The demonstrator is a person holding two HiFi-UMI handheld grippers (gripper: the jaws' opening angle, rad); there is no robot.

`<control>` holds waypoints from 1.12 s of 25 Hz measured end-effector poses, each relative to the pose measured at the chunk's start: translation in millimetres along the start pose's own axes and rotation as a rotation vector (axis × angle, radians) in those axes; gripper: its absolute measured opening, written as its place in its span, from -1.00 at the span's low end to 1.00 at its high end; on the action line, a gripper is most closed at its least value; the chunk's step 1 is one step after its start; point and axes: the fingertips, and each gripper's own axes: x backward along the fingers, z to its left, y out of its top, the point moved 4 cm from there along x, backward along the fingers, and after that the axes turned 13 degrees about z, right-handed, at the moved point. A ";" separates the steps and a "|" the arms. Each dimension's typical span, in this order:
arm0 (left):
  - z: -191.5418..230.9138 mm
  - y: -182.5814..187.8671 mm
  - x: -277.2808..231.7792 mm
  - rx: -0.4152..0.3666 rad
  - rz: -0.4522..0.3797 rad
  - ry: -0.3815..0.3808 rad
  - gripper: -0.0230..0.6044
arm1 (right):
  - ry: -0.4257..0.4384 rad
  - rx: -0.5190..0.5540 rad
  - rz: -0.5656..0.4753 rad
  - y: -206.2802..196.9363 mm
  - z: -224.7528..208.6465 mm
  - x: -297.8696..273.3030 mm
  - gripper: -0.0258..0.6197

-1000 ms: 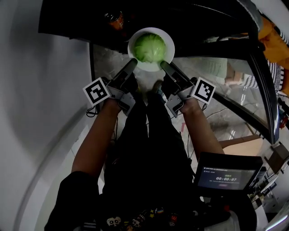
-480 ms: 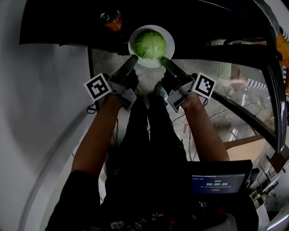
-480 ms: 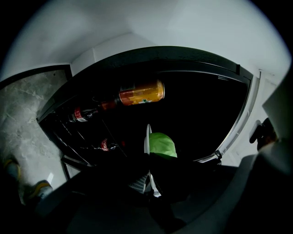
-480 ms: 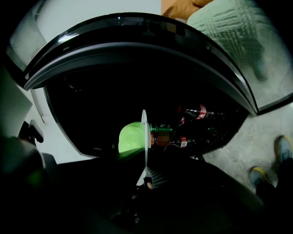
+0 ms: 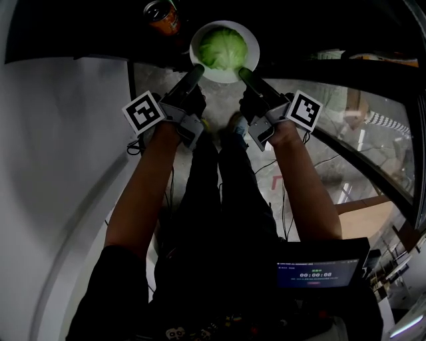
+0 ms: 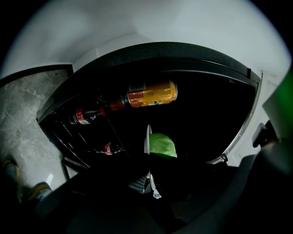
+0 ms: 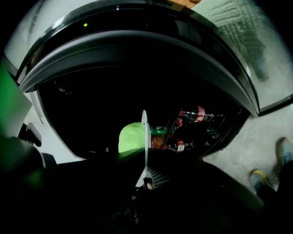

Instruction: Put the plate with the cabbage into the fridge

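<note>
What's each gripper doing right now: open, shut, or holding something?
Left gripper: shut on the rim of the plate that carries the cabbage.
Right gripper: shut on the same plate's opposite rim.

Centre: round white plate [image 5: 251, 41] at mouth of dark fridge [image 6: 183, 57], green cabbage head [image 5: 223, 46] on plate's middle. Left gripper [image 5: 197, 69] clamped on plate's near-left rim, right gripper [image 5: 243, 72] on near-right rim. Orange drink can [image 5: 163, 16] left of plate. Cola bottles [image 6: 84, 115] beyond plate, inside fridge.
</note>
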 end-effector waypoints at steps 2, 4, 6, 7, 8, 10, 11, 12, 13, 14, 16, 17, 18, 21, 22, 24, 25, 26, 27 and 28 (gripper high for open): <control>-1.3 0.0 0.4 -0.007 -0.003 -0.008 -0.90 | 0.003 0.009 -0.003 -0.4 1.8 -0.2 -0.87; -2.7 -0.4 0.3 -0.012 -0.005 -0.020 -0.90 | 0.007 0.023 -0.009 -0.5 3.5 0.2 -0.87; -3.6 -0.7 0.1 -0.012 -0.008 -0.027 -0.90 | 0.010 0.031 -0.014 -0.6 4.5 0.6 -0.87; -3.7 -0.6 0.2 -0.013 -0.010 -0.029 -0.90 | 0.012 0.031 -0.016 -0.7 4.7 0.5 -0.87; -3.8 -0.3 0.2 -0.014 -0.012 -0.030 -0.90 | 0.013 0.030 -0.017 -0.7 4.9 0.2 -0.87; -3.9 -0.3 0.4 -0.013 -0.015 -0.030 -0.90 | 0.012 0.029 -0.018 -0.8 5.2 0.0 -0.87; -4.2 -0.4 0.5 -0.013 -0.015 -0.028 -0.90 | 0.010 0.028 -0.018 -0.7 5.5 0.2 -0.87; -4.7 -0.6 0.6 -0.013 -0.016 -0.025 -0.90 | 0.009 0.027 -0.017 -0.7 6.0 0.4 -0.87; -5.5 -0.7 0.7 -0.012 -0.017 -0.023 -0.90 | 0.007 0.026 -0.016 -0.5 6.7 0.6 -0.87; -6.3 -1.0 0.8 -0.011 -0.018 -0.021 -0.90 | 0.005 0.026 -0.016 -0.5 7.4 0.8 -0.87; -7.0 -1.2 0.9 -0.008 -0.020 -0.022 -0.90 | 0.002 0.025 -0.017 -0.6 8.0 1.0 -0.87; -6.5 -1.2 0.9 -0.008 -0.020 -0.022 -0.90 | 0.002 0.025 -0.018 -0.7 7.7 0.9 -0.87; -5.7 -1.2 0.8 -0.008 -0.020 -0.023 -0.90 | 0.002 0.024 -0.020 -0.8 7.3 0.8 -0.87; -5.4 -1.6 0.6 -0.003 -0.021 -0.017 -0.90 | 0.002 0.016 -0.022 -0.9 6.0 1.0 -0.87; -5.9 -1.7 0.7 -0.001 -0.023 -0.013 -0.90 | 0.003 0.011 -0.022 -0.9 6.0 1.1 -0.87; -7.2 -2.1 1.3 0.005 -0.028 -0.003 -0.90 | 0.006 -0.001 -0.023 -1.2 6.5 0.9 -0.87; -7.7 -2.2 1.5 0.006 -0.031 0.001 -0.90 | 0.007 -0.007 -0.023 -1.4 6.9 0.9 -0.87; -8.1 -2.3 1.7 0.007 -0.033 0.004 -0.90 | 0.007 -0.011 -0.023 -1.5 7.3 0.9 -0.87; -8.2 -2.4 1.8 0.008 -0.035 0.005 -0.90 | 0.007 -0.013 -0.024 -1.6 7.4 1.0 -0.87; -8.3 -2.5 1.8 0.009 -0.037 0.006 -0.90 | 0.007 -0.015 -0.025 -1.6 7.4 1.1 -0.87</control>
